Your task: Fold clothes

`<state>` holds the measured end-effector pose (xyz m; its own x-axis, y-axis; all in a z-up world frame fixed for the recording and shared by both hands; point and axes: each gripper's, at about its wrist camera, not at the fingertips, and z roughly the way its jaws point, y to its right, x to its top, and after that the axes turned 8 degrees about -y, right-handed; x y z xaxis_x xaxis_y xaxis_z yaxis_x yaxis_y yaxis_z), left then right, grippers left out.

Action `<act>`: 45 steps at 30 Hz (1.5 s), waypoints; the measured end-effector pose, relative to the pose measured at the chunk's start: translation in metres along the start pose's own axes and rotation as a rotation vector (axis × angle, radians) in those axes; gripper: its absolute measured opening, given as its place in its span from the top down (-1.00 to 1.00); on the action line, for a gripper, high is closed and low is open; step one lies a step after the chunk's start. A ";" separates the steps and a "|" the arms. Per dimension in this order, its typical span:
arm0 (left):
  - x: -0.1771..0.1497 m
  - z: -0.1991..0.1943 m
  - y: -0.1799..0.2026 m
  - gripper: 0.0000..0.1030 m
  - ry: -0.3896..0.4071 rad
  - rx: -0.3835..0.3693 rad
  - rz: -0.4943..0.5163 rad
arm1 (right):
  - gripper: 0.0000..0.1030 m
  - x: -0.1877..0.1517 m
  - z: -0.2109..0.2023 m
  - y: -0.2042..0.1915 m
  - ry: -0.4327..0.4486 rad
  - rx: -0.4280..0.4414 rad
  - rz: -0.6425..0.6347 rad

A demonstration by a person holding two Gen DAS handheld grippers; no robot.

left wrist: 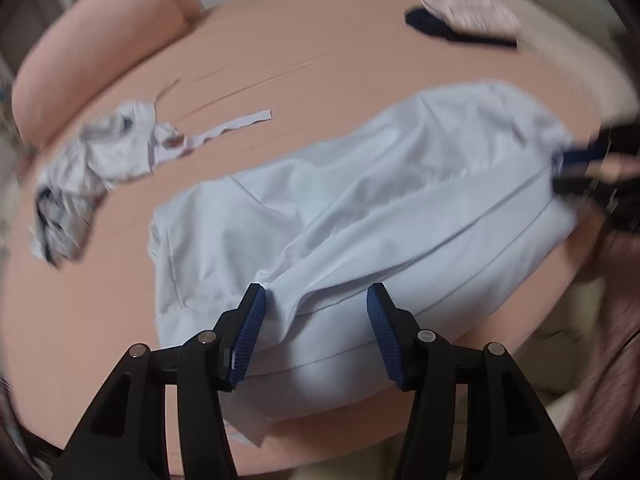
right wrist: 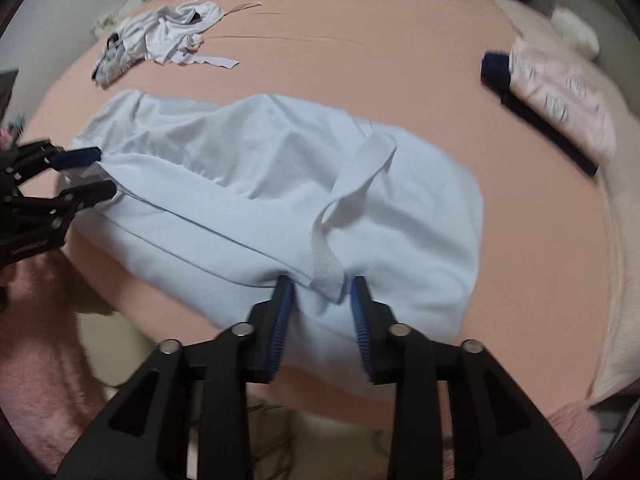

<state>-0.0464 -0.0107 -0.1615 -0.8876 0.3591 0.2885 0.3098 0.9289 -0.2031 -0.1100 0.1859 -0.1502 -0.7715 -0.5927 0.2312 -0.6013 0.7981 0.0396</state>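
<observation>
A pale blue garment (left wrist: 360,208) (right wrist: 260,184) lies spread and creased across the salmon bed sheet (left wrist: 300,60) (right wrist: 360,60). My left gripper (left wrist: 316,300) (right wrist: 100,176) points down at one end of it. Its jaws stand wide, and a raised fold lies between the tips without being pressed. My right gripper (right wrist: 320,286) (left wrist: 560,170) is at the opposite end, open to a narrower gap, with a white band (right wrist: 360,168) of the garment running up from between its tips. Neither pair of pads clamps the cloth.
A crumpled white garment (left wrist: 108,152) (right wrist: 160,36) lies farther back on the sheet. A folded pink piece (left wrist: 468,8) (right wrist: 560,92) rests on a navy one (left wrist: 432,26) (right wrist: 496,68) near the bed's edge. A pillow (left wrist: 100,48) lies at the head. A person's pink sleeve (right wrist: 36,340) is nearby.
</observation>
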 end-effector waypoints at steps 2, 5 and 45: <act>0.002 0.002 0.002 -0.06 0.014 0.028 0.006 | 0.35 -0.003 -0.004 -0.006 0.009 -0.038 -0.053; 0.006 0.001 -0.005 0.48 0.033 -0.004 -0.037 | 0.35 -0.003 -0.005 -0.002 0.001 -0.031 -0.017; -0.043 -0.021 -0.050 0.04 0.040 -0.283 -0.327 | 0.95 -0.033 -0.022 0.010 -0.005 0.225 0.134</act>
<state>-0.0161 -0.0707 -0.1441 -0.9423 0.0399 0.3323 0.1008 0.9806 0.1682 -0.0856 0.2159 -0.1363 -0.8481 -0.4843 0.2150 -0.5243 0.8257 -0.2081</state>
